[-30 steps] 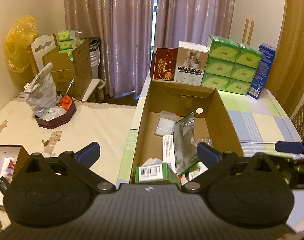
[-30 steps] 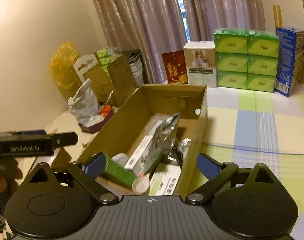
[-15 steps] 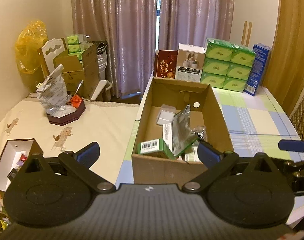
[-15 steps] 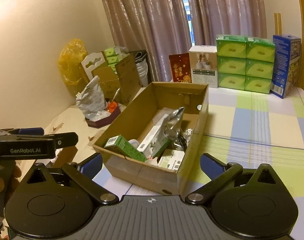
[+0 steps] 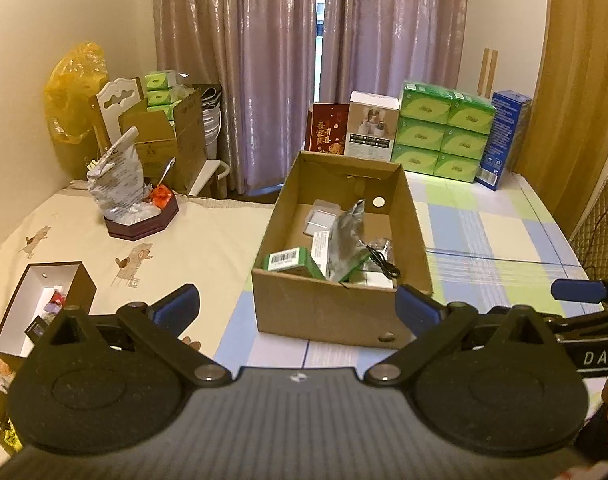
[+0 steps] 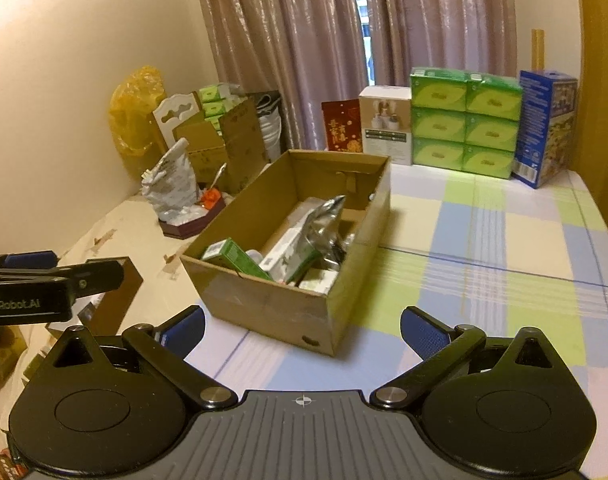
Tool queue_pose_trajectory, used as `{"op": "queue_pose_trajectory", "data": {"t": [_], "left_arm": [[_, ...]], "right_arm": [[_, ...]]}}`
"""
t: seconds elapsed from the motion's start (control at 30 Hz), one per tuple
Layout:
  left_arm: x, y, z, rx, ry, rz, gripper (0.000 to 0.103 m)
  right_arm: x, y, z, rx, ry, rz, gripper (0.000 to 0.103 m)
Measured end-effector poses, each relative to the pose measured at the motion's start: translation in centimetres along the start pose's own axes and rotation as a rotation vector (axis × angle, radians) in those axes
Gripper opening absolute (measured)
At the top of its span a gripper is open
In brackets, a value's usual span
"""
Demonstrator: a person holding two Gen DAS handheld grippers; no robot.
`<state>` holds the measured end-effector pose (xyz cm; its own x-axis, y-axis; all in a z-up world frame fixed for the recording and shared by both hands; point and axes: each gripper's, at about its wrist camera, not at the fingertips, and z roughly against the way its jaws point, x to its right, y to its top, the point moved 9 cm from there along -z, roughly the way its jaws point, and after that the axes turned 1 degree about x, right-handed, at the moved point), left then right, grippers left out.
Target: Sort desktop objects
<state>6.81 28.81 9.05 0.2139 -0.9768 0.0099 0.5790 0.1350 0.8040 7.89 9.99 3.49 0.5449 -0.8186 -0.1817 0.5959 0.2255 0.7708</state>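
Left hand-held gripper [image 5: 295, 307] spread wide, holding nothing, short of open brown cardboard box [image 5: 328, 308] on checked tabletop [image 5: 488, 232]. Right hand-held gripper [image 6: 302, 326] likewise spread, empty. Inside box: green barcoded carton [image 5: 288, 261], silver foil pouch [image 5: 346, 236], black cable [image 5: 380, 258].

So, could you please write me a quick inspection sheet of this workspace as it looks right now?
Surface: table under a checked cloth, cream cloth on the left part.
Job's things: open cardboard box holding a green carton, a silver pouch and white packets.
Clutter: dark tray with a crumpled bag; small open box; green tissue packs, blue box, red card.
Grippers: left gripper and right gripper open, empty, short of the box.
Cables: a thin black cord inside the box.
Surroundings: curtains, yellow bag.
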Motion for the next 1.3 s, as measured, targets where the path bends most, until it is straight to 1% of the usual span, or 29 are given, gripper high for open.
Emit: {"op": "queue_pose_trajectory", "data": {"t": [0.3, 0.43, 0.6, 0.87, 0.97, 1.3], "left_arm": [[2.0, -1.3, 3.3, 0.016, -0.005, -0.008, 0.102], [2.8, -1.7, 4.4, 0.021, -0.01, -0.019, 0.102], [3.8, -2.3, 5.4, 0.024, -0.015, -0.026, 0.102], [3.9, -2.9, 5.7, 0.028, -0.012, -0.012, 0.102], [3.8, -3.0, 5.5, 0.027, -0.001, -0.017, 0.102], [3.7, -3.0, 4.9, 0.015, 0.003, -0.022, 0.102]], "right_arm": [[0.7, -1.3, 3.2, 0.018, -0.035, -0.013, 0.101], [0.8, -1.5, 4.5, 0.028, -0.036, -0.011, 0.101], [1.0, -1.8, 5.2, 0.032, -0.047, -0.011, 0.101], [1.2, -2.0, 5.4, 0.026, -0.05, -0.008, 0.101], [1.3, -2.1, 5.4, 0.028, -0.054, -0.009, 0.101], [1.5, -2.6, 4.7, 0.02, -0.062, -0.003, 0.101]]}}
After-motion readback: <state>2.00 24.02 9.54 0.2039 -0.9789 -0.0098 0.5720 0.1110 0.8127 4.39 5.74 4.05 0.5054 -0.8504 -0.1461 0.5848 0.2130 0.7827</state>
